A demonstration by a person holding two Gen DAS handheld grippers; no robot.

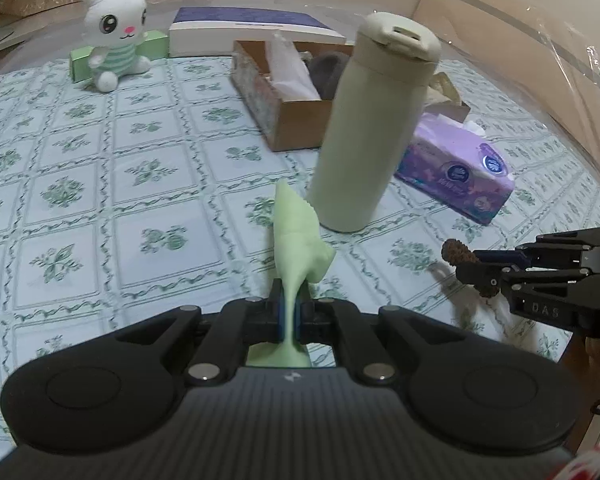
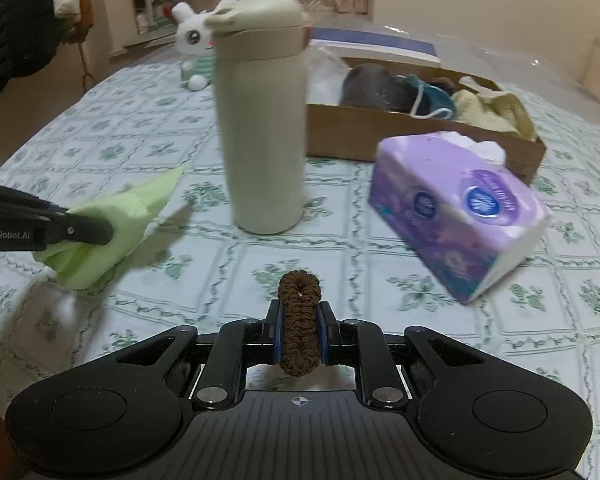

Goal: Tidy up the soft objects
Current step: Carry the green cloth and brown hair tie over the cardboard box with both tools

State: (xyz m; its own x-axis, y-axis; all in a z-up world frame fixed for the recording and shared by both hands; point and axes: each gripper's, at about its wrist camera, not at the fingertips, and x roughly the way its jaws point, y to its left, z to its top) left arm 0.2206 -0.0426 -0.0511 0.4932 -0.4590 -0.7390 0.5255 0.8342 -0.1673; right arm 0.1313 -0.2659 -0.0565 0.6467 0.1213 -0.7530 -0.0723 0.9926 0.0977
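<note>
My left gripper (image 1: 289,300) is shut on a light green cloth (image 1: 298,232), held above the tablecloth; the cloth also shows at the left of the right wrist view (image 2: 112,224). My right gripper (image 2: 299,312) is shut on a brown scrunchie (image 2: 300,320), also seen at the right of the left wrist view (image 1: 456,250). A brown cardboard box (image 2: 380,136) at the back holds several soft items: a grey one (image 2: 370,86), a teal one (image 2: 432,98) and a pale yellow cloth (image 2: 492,110). A white plush rabbit (image 1: 114,32) sits at the far left.
A tall cream flask (image 1: 374,120) stands upright in the middle, in front of the box. A purple tissue pack (image 2: 460,208) lies to its right. A white and blue flat box (image 1: 252,30) and a green box (image 1: 156,42) lie at the back. The table has a floral cloth.
</note>
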